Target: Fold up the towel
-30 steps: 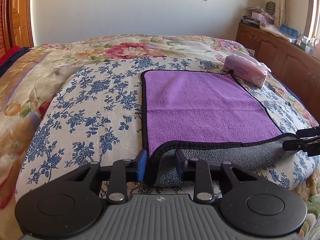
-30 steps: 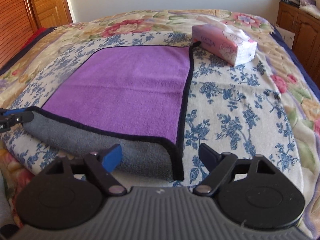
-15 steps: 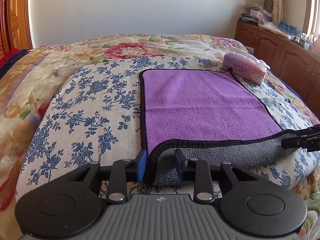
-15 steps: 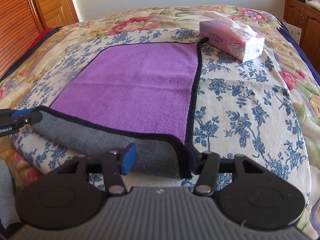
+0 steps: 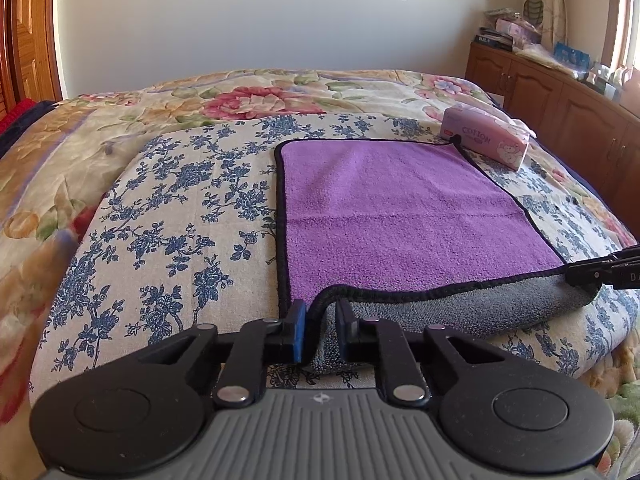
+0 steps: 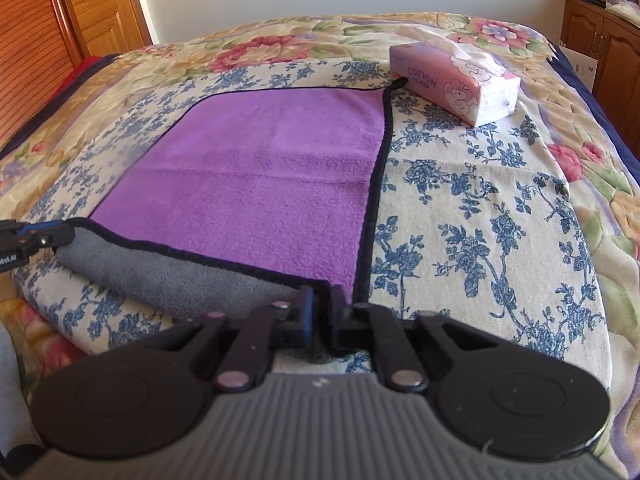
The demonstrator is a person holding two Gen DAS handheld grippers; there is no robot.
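A purple towel (image 5: 400, 216) with a black hem and a grey underside lies flat on the bed; it also shows in the right wrist view (image 6: 264, 176). Its near edge is lifted and curls back, showing grey. My left gripper (image 5: 320, 320) is shut on the towel's near left corner. My right gripper (image 6: 322, 304) is shut on the near right corner. Each gripper shows in the other's view, the right one at the right edge (image 5: 600, 272), the left one at the left edge (image 6: 32, 238).
A pink tissue box (image 5: 486, 142) sits on the bed by the towel's far right corner, also in the right wrist view (image 6: 452, 82). The floral bedspread (image 5: 180, 216) stretches around. Wooden cabinets (image 5: 560, 104) stand to the right, wooden doors (image 6: 64, 28) to the left.
My right gripper closed from wide open onto the towel's near right corner. My left gripper kept its hold on the left corner and the near edge rose slightly.
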